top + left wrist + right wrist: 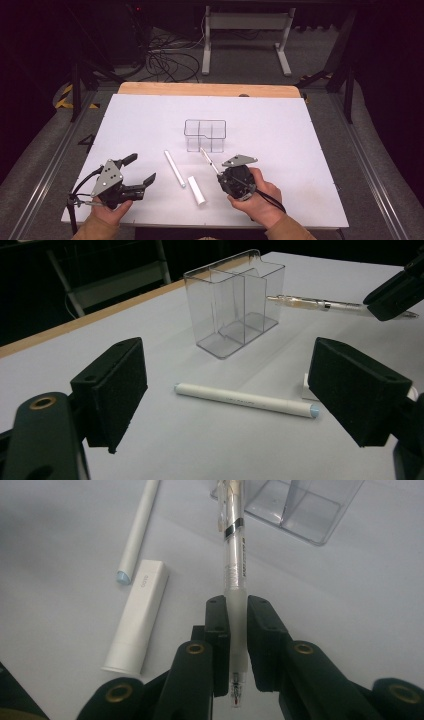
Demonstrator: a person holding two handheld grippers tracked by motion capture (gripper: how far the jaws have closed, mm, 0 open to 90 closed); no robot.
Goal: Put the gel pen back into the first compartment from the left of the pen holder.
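Right gripper view shows our right gripper (236, 645) pinching the clear pen (235, 570), aimed at the clear organizer (310, 505). Our left gripper (142, 172) stands spread and empty. Nothing is stowed yet; white pen (175, 169) and eraser (196, 190) lie waiting.

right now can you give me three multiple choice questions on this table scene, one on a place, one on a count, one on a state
1. Where does the white pen lie?
A. inside the clear organizer
B. flat on the table, in front of the organizer
C. in the left gripper

2. How many white items lie loose on the table?
A. two
B. four
C. none

3. What is the right gripper doing?
A. open over the white eraser
B. shut on nothing
C. shut on the clear pen

Answers: 1 B, the pen rests flat, the organizer holds nothing. 2 A, the pen and the eraser. 3 C, its fingers clamp the pen's barrel.
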